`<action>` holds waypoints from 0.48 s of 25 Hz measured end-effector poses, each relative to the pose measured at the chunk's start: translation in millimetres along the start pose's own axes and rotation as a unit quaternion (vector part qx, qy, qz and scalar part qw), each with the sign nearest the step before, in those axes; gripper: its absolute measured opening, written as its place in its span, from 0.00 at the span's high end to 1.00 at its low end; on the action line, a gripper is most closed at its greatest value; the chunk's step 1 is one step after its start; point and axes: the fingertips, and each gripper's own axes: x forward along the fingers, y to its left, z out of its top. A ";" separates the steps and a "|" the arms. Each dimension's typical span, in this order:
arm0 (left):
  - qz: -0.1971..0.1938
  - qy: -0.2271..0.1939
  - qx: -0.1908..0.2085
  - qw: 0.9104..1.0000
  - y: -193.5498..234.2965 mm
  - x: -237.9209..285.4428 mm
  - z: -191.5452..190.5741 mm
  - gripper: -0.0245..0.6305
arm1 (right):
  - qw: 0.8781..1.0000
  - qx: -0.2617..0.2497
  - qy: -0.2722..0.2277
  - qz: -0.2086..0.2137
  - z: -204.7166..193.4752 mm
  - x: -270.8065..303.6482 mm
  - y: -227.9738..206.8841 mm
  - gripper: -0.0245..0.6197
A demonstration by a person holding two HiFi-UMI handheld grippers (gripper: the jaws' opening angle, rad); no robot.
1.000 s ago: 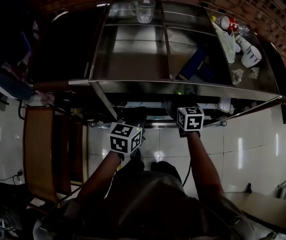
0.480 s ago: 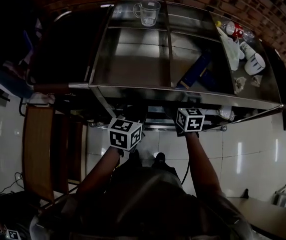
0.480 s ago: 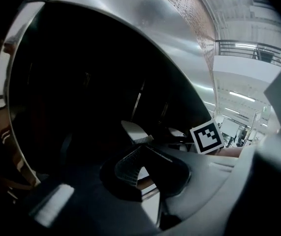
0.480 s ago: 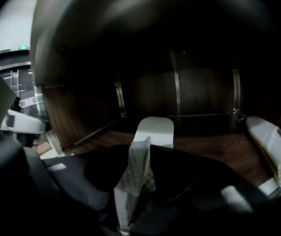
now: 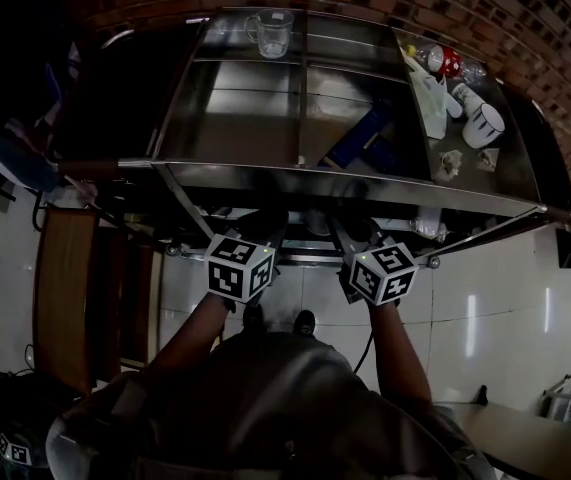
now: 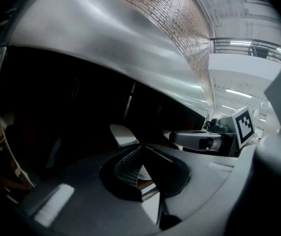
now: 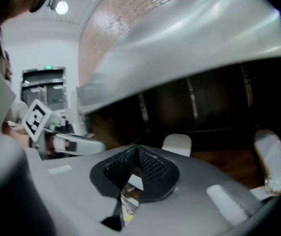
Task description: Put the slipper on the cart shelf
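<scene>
Right gripper (image 5: 365, 253) has pulled back from the cart (image 5: 315, 175) and tipped, so its cube (image 5: 383, 273) sits closer to the person than a second ago. The left gripper (image 5: 252, 246) has only slid a little. From the head view, both tools are low down in front of the cart's front edge. A cup (image 5: 270, 30) stands far back on top, out of the way. What lies under the top is hidden here.

From the right gripper view, the jaws have just been closing and now meet with nothing between them. A white thing lies flat on the low shelf (image 7: 219, 159) just ahead, apart from the jaws. I think it is the slipper (image 7: 177, 144), lying where it should go. The tool is empty, I think, because its job is done.

From the left gripper view, the jaws are pressed together too, with nothing in them. The slipper lies ahead on the dark shelf, a little to the left.
</scene>
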 end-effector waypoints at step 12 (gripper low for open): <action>-0.013 -0.026 0.030 0.999 -22.7 -12.0 25.8 0.95 | 0.997 -0.012 -0.026 0.072 30.6 -18.8 29.0 0.96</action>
